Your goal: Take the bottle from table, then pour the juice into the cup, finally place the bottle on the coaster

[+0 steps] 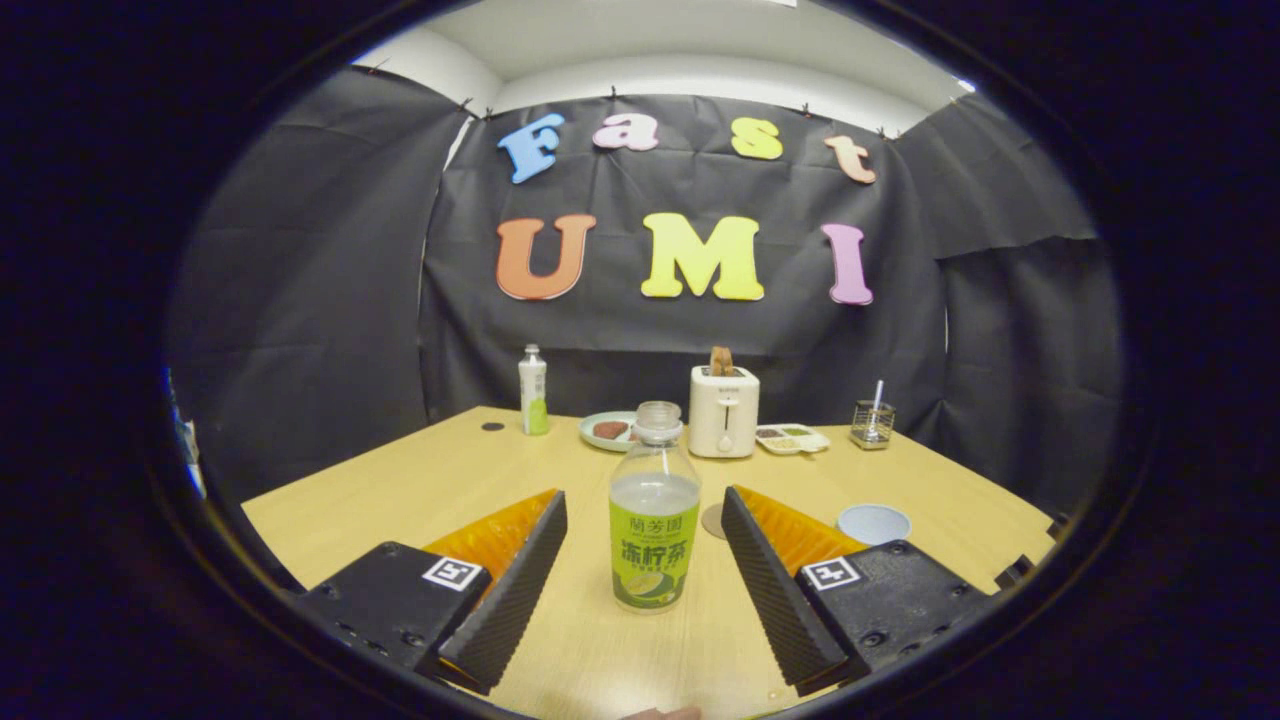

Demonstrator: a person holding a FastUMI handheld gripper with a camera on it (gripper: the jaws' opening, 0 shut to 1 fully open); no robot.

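Observation:
A clear bottle (654, 510) with a green label and no cap stands upright on the wooden table (420, 490), holding pale juice up to its shoulder. It stands between the two fingers of my gripper (645, 510), which is open with a gap on each side of the bottle. A round brownish coaster (712, 521) lies just behind the bottle, partly hidden by it. A pale blue cup (873, 523) sits on the table beyond the right finger.
At the back of the table stand a second bottle (533, 391), a plate with food (610, 431), a white toaster (723, 411) with bread in it, a small divided tray (793, 438) and a glass holder (872, 423). Black cloth walls surround the table.

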